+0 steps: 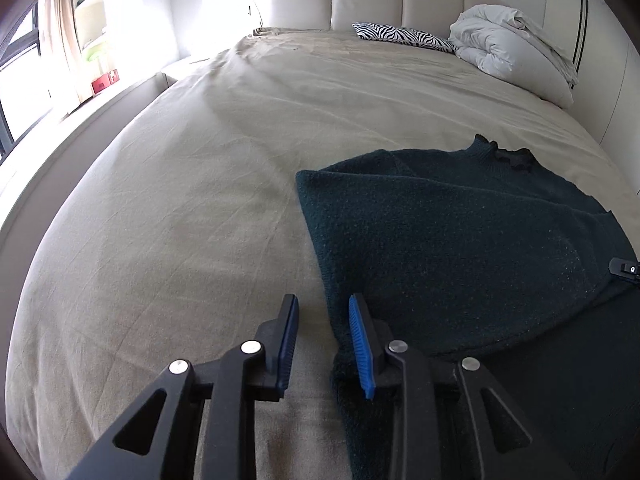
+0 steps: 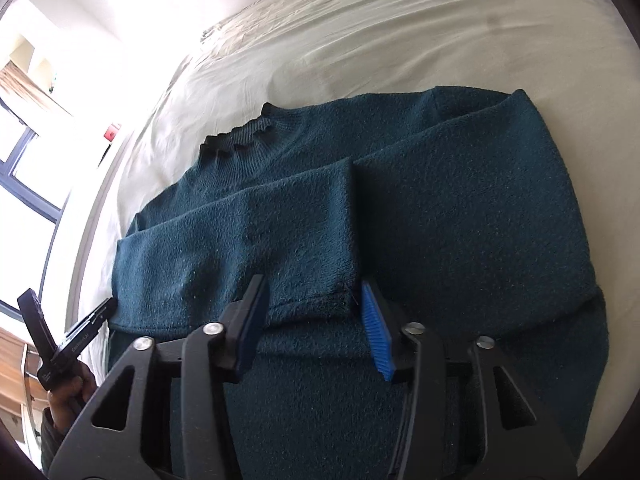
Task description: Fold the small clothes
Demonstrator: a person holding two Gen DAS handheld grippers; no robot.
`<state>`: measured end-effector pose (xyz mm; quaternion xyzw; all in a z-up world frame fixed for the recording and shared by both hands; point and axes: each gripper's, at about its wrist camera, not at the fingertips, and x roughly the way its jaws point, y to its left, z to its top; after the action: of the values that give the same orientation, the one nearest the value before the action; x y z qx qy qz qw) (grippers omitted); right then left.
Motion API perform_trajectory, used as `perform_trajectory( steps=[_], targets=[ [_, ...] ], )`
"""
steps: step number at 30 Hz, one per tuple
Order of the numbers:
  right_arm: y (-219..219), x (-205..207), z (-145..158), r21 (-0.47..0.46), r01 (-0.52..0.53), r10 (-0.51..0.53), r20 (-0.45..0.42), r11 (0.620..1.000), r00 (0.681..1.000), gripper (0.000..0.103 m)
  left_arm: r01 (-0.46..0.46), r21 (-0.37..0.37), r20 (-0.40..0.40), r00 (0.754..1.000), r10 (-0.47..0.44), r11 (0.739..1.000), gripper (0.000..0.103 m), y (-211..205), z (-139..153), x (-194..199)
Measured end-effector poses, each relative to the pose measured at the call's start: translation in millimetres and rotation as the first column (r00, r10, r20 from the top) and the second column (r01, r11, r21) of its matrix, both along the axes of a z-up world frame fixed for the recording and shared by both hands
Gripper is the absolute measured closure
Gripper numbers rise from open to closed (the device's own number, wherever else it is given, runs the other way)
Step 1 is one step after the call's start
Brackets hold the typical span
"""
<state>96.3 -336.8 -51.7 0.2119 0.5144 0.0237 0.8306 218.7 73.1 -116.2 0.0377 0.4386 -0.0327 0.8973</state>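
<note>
1. Right wrist view: I see the teal sweater (image 2: 400,200) spread on the bed (image 2: 460,32), collar (image 2: 236,140) toward the headboard, both sleeves already crossed over the chest.
2. My right gripper (image 2: 316,324) hovers over the sleeve cuffs, jaws parted a little, nothing between them.
3. Left wrist view: my left gripper (image 1: 322,340) sits at the sweater's left edge, slightly open and empty, one finger over the knit, the other over the beige sheet (image 1: 160,240).
4. I judge the sleeve folds done; folding the body hem-to-collar remains.
</note>
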Motion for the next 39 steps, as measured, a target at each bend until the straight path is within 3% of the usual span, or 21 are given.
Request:
perform_trajectory(
  steps=[3,6,10,13,18,21,28,31,34,37,39],
  targets=[
    [-5.0,-1.7,-1.7,-0.01,0.019,-0.02,-0.01,1.0,1.0,0.093,0.02,0.058,0.022,1.0,-0.021,0.998,0.082,-6.8,-5.8,-3.5],
    [-5.8,-4.2,-3.4,-0.017,0.029,-0.029,-0.011,0.999,1.0,0.094,0.032,0.081,0.029,0.999,-0.034,0.996,0.088,-9.6,-8.7,-6.1],
    [-4.5,-5.7,-9.6,-0.025,0.031,-0.031,-0.007,0.999,0.999,0.095,0.028,0.055,0.023,0.999,-0.029,0.998,0.088,-3.2,-11.0,-2.5],
    [-15.3,-5.6,-20.2,0.048,0.048,-0.048,-0.003,0.998,0.999,0.095,0.024,0.045,0.023,0.999,-0.025,0.999,0.088,-1.2,-10.5,-2.2],
    [-22.3,-11.0,-8.5,0.114,0.066,-0.066,-0.004,0.991,0.998,0.094,0.019,0.016,0.022,1.0,-0.019,1.0,0.088,1.9,-9.5,-2.6],
    [-20.5,-13.4,-8.9,0.069,0.062,-0.061,-0.009,0.996,0.998,0.094,0.02,0.009,0.02,1.0,-0.02,1.0,0.088,3.2,-9.8,-2.7],
    [-33.5,-16.0,-19.9,0.145,0.071,-0.073,0.013,0.987,0.997,0.096,0.025,-0.004,0.034,0.999,-0.024,1.0,0.088,5.5,-8.0,-3.9],
    [-35.9,-28.7,-2.5,0.109,0.128,-0.131,0.029,0.986,0.991,0.092,-0.009,-0.035,0.051,0.999,0.01,0.999,0.082,16.6,3.3,-14.5],
    [-33.2,-40.8,18.4,0.089,0.137,-0.145,0.089,0.987,0.986,0.085,-0.053,-0.095,0.036,0.998,0.057,0.994,0.069,32.2,12.3,-32.6],
    [-28.0,-43.2,31.5,0.104,0.137,-0.15,0.132,0.985,0.98,0.069,-0.073,-0.138,0.02,0.997,0.077,0.988,0.06,42.2,17.7,-56.7],
    [-25.2,-41.7,29.8,0.122,0.156,-0.172,0.132,0.98,0.976,0.042,-0.074,-0.177,0.004,0.997,0.075,0.981,0.051,47.1,18.1,-74.7]
  ],
)
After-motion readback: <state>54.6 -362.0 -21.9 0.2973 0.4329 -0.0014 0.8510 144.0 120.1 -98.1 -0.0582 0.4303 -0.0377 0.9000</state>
